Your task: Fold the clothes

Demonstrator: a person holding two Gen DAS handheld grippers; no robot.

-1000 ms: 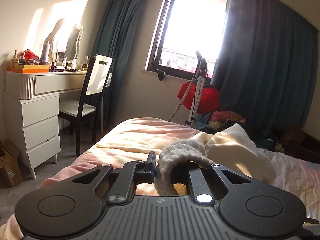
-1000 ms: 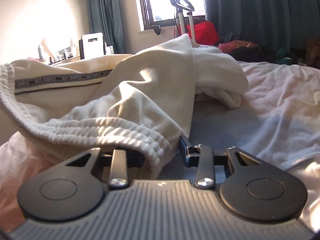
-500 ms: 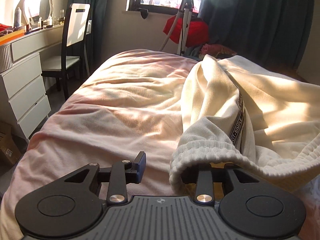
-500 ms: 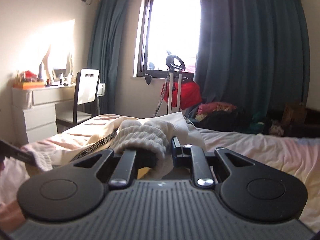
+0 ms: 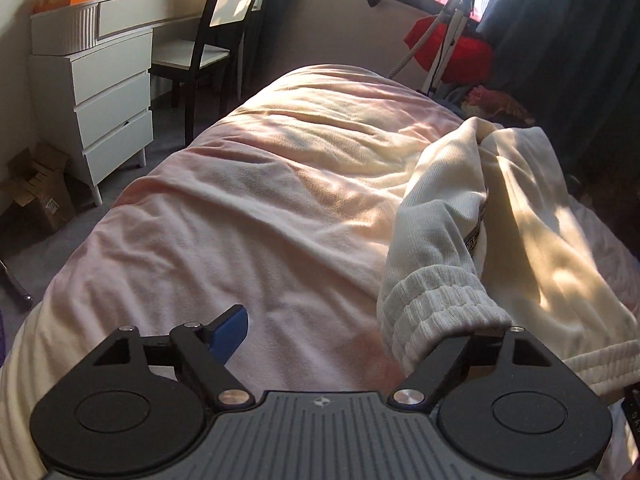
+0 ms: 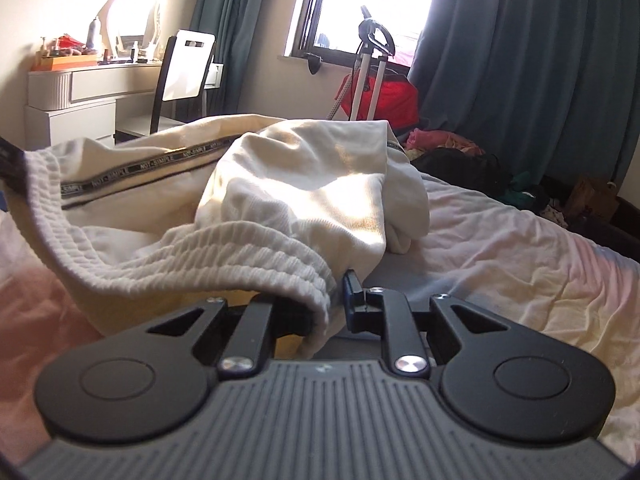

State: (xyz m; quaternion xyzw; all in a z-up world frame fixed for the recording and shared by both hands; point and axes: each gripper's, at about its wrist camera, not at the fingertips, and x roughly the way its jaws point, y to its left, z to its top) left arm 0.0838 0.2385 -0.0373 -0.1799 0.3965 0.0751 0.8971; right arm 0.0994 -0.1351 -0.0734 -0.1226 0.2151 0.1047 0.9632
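A cream garment (image 5: 500, 208) with a ribbed band (image 5: 436, 304) and a lettered tape stripe lies bunched on the right of the pink bed (image 5: 260, 200). My left gripper (image 5: 344, 334) points down at the bed with its jaws opening wide. Its blue left pad (image 5: 230, 334) is bare, and the ribbed band drapes over the hidden right finger. In the right wrist view the same garment (image 6: 304, 184) rises in a heap. My right gripper (image 6: 328, 300) is shut on its ribbed band (image 6: 240, 256), which hides the left finger.
A white dresser (image 5: 104, 92), a black chair (image 5: 216, 32) and a cardboard box (image 5: 36, 192) stand left of the bed. A red bag (image 5: 452, 48) and a steamer stand sit under the window. Piled clothes (image 6: 460, 148) lie along the dark curtain.
The left jaws went from shut on the ribbed band to wide apart, and that gripper tipped down toward the bed. The right gripper closed on the band and lifted it.
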